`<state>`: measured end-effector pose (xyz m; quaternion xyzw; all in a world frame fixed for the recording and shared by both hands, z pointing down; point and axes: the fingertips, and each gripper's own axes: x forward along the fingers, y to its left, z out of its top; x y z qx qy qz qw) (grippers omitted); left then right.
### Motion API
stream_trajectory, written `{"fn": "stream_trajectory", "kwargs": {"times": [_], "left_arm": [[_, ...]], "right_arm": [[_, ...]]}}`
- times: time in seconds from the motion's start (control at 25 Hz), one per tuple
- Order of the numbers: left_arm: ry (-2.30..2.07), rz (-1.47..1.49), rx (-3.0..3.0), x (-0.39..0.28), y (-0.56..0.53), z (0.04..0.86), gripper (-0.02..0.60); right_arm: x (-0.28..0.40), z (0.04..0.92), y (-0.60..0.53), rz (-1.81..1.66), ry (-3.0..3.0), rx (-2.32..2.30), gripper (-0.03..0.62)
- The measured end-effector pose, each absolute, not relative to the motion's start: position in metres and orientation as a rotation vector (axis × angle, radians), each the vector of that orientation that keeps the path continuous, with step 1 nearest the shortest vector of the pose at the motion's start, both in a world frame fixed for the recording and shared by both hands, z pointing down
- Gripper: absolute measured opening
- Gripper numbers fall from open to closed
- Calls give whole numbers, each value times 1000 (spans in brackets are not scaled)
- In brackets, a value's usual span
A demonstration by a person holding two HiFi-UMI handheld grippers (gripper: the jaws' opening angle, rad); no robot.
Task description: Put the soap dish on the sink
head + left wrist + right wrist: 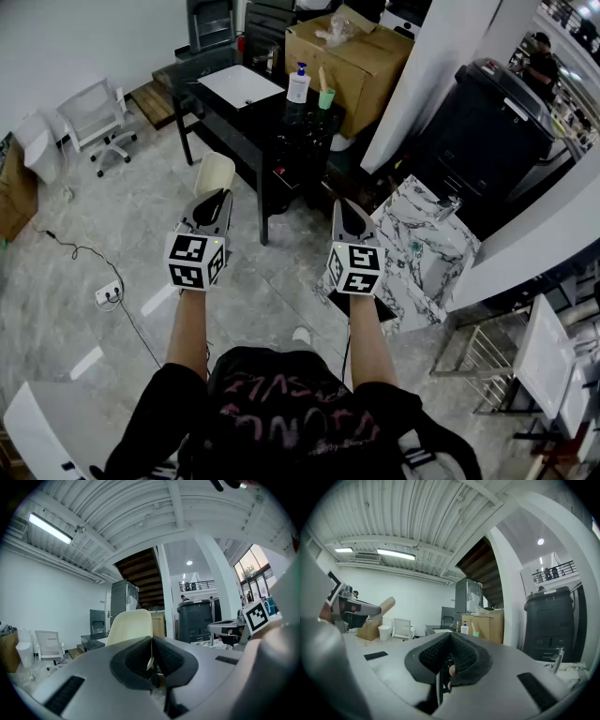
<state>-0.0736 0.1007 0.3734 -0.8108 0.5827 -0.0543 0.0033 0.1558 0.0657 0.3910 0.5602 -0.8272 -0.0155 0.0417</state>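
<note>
The carry is under way and the placing is left to do. The left gripper (217, 194) is clamped on the near rim of the cream oval plastic soap dish (214, 172), which hangs in the air above the floor, just short of the black table's (234, 122) near corner. The dish stands on edge, its long axis running on from the gripper, away from the person. The white-and-grey marbled sink (433, 251) lies well apart to the right. The right gripper (349, 214) is closed on nothing.
</note>
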Motion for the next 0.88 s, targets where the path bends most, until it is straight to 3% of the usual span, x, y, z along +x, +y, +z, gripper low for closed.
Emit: {"fn": "stream_trajectory", "kwargs": {"times": [0.88], "left_arm": [[1830,-212,-2560,-79,115,390,24]], "right_arm": [[143,398,78,-59,-2540,1687,14]]}}
